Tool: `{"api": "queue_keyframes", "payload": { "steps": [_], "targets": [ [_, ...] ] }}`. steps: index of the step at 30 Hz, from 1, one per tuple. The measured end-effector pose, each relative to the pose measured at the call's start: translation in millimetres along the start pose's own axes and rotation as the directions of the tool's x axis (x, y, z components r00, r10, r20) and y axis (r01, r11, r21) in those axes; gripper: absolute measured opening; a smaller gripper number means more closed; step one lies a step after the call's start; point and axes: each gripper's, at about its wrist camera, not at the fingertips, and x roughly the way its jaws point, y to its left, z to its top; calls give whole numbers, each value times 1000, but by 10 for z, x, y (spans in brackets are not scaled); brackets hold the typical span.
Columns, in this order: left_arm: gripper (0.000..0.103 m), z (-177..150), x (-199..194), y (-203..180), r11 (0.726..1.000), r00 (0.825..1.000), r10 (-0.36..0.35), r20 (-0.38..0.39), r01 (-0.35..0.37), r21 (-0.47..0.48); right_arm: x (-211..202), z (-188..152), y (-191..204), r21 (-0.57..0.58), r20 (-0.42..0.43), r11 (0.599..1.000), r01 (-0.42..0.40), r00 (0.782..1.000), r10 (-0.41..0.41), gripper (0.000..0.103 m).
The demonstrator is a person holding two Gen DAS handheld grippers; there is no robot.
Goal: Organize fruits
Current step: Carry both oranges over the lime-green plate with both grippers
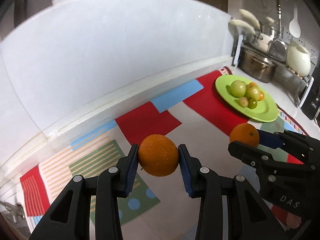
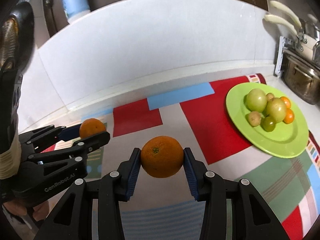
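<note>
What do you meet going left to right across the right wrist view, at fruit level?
Left gripper holding an orange → right gripper holding a second orange → green plate piled with green fruits → small oranges at the pile's right edge.

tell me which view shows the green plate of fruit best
The right wrist view: the green plate sits larger and nearer there, each fruit distinct. The left wrist view shows the same plate smaller and farther off, with its fruit bunched together.
</note>
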Motion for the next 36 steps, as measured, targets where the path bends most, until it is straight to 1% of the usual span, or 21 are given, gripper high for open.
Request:
{"api": "queue_keyframes", "payload": {
  "steps": [4, 10, 16, 20, 28, 36],
  "targets": [
    [39, -57, -256, -108, 1000, 1000, 6, 31, -6, -7, -245, -14, -13, -8, 31, 1000, -4, 1000, 4, 43],
    [39, -167, -593, -270, 999, 998, 5, 56, -3, -37, -630, -85, -49, -27, 75, 1000, -1, 997, 3, 43],
    [39, -277, -860, -471, 998, 997, -11, 78, 16, -65, -1015, -183, -138, -29, 120, 1000, -5, 993, 9, 43],
    [39, -305, -1018, -629, 998, 995, -12, 100, 17, -53, -1224, -250, -219, -17, 154, 1000, 0, 988, 3, 43],
    [39, -280, -1199, -932, 998, 990, -35, 136, 41, -45, -1575, -323, -425, -12, 203, 1000, 11, 979, -8, 43],
    [39, -157, -1253, -1284, 997, 984, -53, 170, 61, -45, -1805, -298, -722, -17, 231, 999, 30, 973, -26, 43]
  ]
}}
